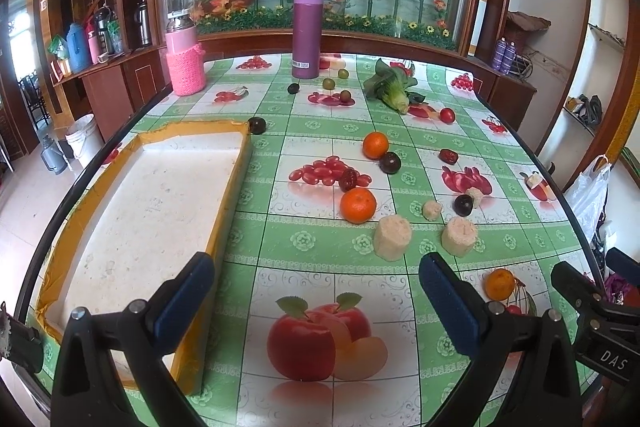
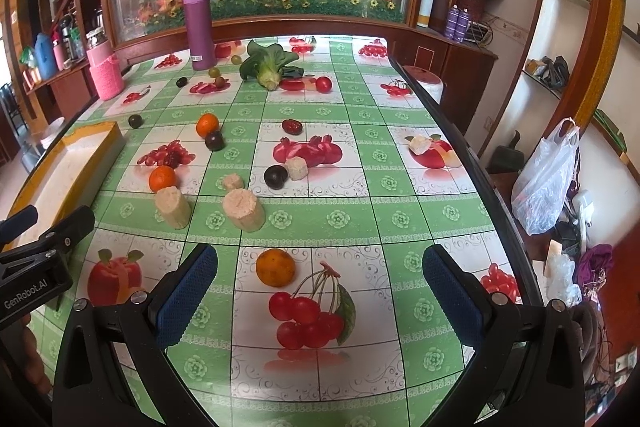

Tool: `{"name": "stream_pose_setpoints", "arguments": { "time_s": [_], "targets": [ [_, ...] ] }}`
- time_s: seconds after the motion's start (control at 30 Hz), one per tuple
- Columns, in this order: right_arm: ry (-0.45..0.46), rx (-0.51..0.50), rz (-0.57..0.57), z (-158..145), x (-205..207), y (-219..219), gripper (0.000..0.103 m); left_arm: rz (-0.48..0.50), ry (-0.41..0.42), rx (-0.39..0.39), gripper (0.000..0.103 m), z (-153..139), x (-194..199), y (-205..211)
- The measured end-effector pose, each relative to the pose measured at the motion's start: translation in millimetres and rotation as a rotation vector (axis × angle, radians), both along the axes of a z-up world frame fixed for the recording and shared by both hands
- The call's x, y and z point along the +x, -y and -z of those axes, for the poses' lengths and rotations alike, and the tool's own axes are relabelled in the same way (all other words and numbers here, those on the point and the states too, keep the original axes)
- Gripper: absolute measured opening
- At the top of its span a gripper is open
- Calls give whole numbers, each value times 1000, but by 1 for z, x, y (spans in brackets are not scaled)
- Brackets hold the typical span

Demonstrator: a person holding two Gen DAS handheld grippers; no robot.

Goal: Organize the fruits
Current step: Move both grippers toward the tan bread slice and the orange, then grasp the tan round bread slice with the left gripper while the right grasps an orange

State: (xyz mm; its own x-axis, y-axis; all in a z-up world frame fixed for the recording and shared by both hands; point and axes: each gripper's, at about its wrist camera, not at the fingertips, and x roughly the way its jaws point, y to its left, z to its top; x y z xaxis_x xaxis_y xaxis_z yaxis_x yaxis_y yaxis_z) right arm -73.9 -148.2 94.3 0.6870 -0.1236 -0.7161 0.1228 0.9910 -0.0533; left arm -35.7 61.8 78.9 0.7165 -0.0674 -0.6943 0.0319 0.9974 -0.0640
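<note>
Hovering spread and empty, the right gripper (image 2: 320,291) has an orange (image 2: 275,267) just ahead between its fingers; the left gripper (image 1: 316,291), likewise spread, overlaps the foam tray (image 1: 224,211), hiding perhaps one corner.

From my left camera, my blue finger (image 1: 448,301) hides part of the nearest orange (image 1: 500,283). The white tray (image 1: 224,203) loses its near end behind my other finger. Whether the small dark fruit (image 1: 294,88) by the purple bottle (image 1: 307,31) is plum or grape, I can't tell.

Oranges (image 2: 275,267) and dark plums (image 2: 275,177) lie scattered beside the empty tray (image 1: 224,211).
</note>
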Motion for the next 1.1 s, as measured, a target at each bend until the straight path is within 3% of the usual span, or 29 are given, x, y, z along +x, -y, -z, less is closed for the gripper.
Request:
{"name": "stream_pose_setpoints", "arguments": {
  "time_s": [0.53, 0.77, 0.9, 1.1],
  "targets": [
    [-6, -7, -12, 3, 4, 5, 103, 15, -1, 21, 103, 3, 2, 4],
    [-70, 20, -117, 24, 11, 11, 103, 20, -13, 60, 103, 7, 2, 4],
    [-123, 57, -167, 42, 22, 10, 96, 28, -34, 82, 103, 13, 2, 5],
    [-218, 89, -242, 68, 44, -2, 66, 26, -64, 101, 103, 21, 4, 5]
  ]
}}
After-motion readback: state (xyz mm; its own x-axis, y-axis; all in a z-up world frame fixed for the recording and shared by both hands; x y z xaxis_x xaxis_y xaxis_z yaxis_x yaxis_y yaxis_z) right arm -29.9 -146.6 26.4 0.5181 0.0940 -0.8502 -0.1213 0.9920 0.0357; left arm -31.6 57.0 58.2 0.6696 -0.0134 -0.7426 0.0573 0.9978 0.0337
